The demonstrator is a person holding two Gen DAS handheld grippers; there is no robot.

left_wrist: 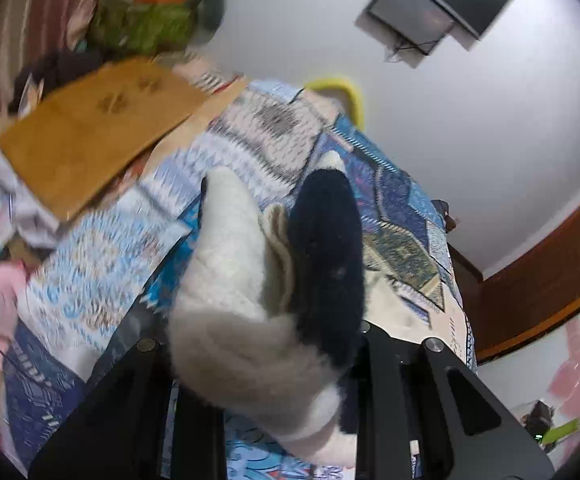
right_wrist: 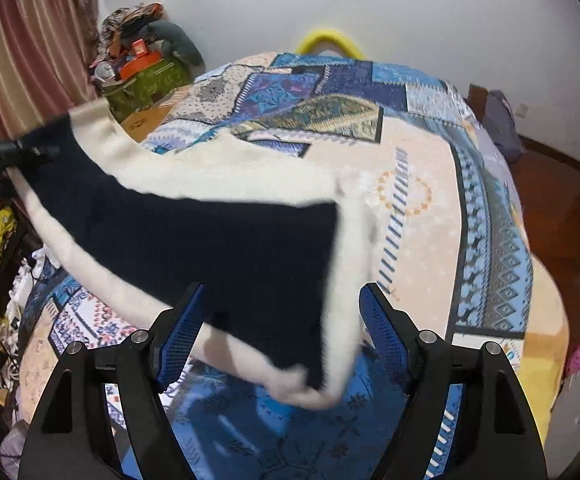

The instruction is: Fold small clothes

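Note:
A small white and navy knit garment (right_wrist: 218,236) hangs stretched in the air above the bed. My left gripper (left_wrist: 274,360) is shut on one end of the garment (left_wrist: 250,300), which bunches over its fingers and hides the tips. The left gripper also shows at the far left in the right wrist view (right_wrist: 14,152), holding the cloth up. My right gripper (right_wrist: 282,332) is open, its blue-padded fingers (right_wrist: 385,336) on either side of the garment's hanging lower corner, not closed on it.
A patchwork blue and beige bedspread (right_wrist: 429,184) covers the bed. A brown cardboard box (left_wrist: 94,132) and piled clutter (right_wrist: 142,64) sit at the bed's far left. A yellow loop (right_wrist: 329,42) shows behind the bed. A wooden floor (right_wrist: 545,200) lies to the right.

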